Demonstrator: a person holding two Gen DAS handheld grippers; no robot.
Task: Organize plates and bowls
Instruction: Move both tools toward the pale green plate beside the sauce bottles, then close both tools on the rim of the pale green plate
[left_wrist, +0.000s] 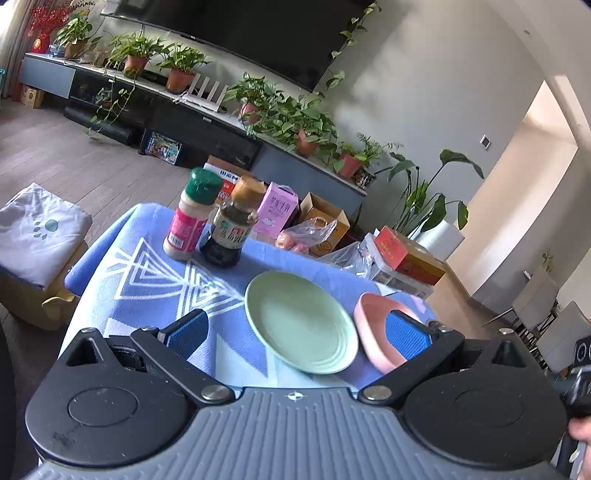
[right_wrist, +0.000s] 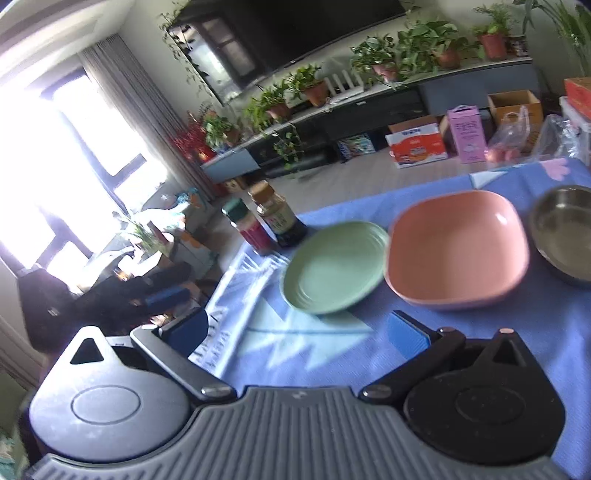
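The cloth (right_wrist: 461, 339) is carrying everything. The steel bowl (right_wrist: 565, 232) is running off the frame's edge, and the pink bowl (right_wrist: 456, 247) is sitting half-hidden in the left view, touching the green plate (right_wrist: 334, 267). Two bottles (left_wrist: 207, 218) are blurring. Both grippers — left (left_wrist: 297, 334), right (right_wrist: 299, 338) — are hanging wide apart, holding nothing.

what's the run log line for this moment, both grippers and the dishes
left gripper: open, empty | right gripper: open, empty | green plate, pink bowl, steel bowl: on blue cloth, unstacked
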